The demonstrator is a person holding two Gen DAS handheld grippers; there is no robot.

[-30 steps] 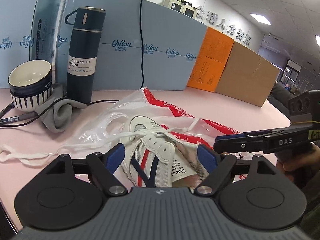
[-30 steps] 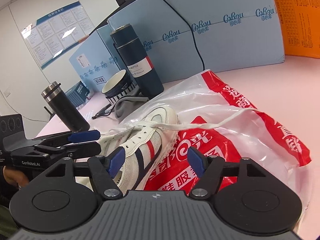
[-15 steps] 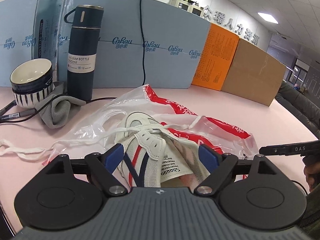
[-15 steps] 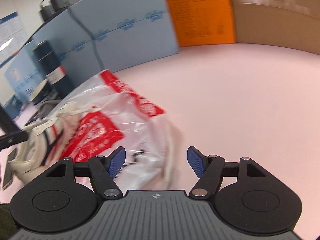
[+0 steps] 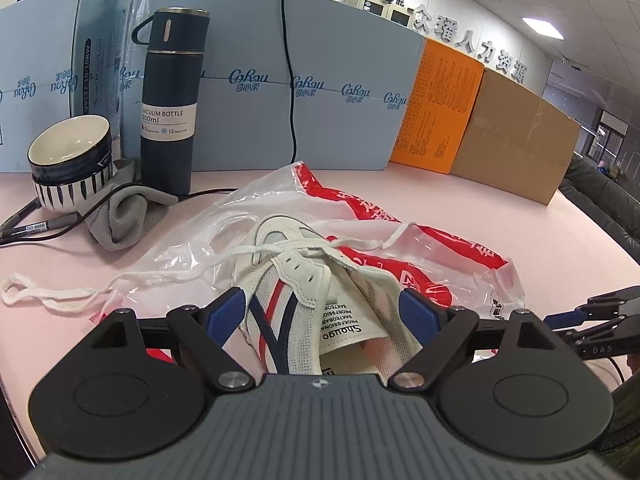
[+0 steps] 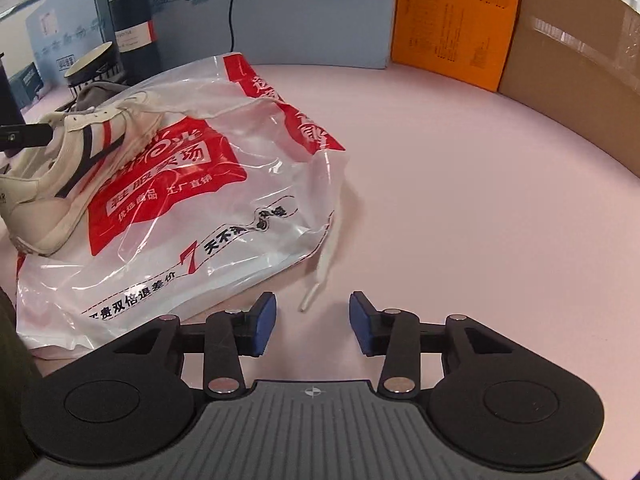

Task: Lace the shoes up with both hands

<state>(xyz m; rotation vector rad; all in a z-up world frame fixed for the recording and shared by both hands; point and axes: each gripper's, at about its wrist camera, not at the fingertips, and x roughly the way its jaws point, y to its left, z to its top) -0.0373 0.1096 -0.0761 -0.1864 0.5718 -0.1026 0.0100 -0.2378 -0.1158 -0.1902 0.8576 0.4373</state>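
Observation:
A white sneaker [image 5: 304, 300] with red and navy stripes lies on a red-and-clear plastic bag [image 5: 400, 232]. Its white lace runs out left over the table [image 5: 52, 296] and right over the bag. My left gripper [image 5: 320, 312] is open, its fingers either side of the shoe's heel and tongue. In the right wrist view the shoe [image 6: 72, 160] is at the far left and a loose lace end [image 6: 320, 276] lies on the pink table by the bag's edge. My right gripper [image 6: 312, 324] is open and empty, its tips just short of that lace end.
A dark vacuum bottle [image 5: 172, 112], a striped bowl [image 5: 68, 164], a grey cloth [image 5: 120, 216] and pens stand back left. Blue boxes [image 5: 320, 92], an orange box [image 5: 436, 104] and a brown carton [image 5: 516, 140] line the back. A black cable crosses the table.
My right gripper swung away from the shoe to the right and came down low by the loose lace end at the bag's edge. My left gripper stayed open around the shoe.

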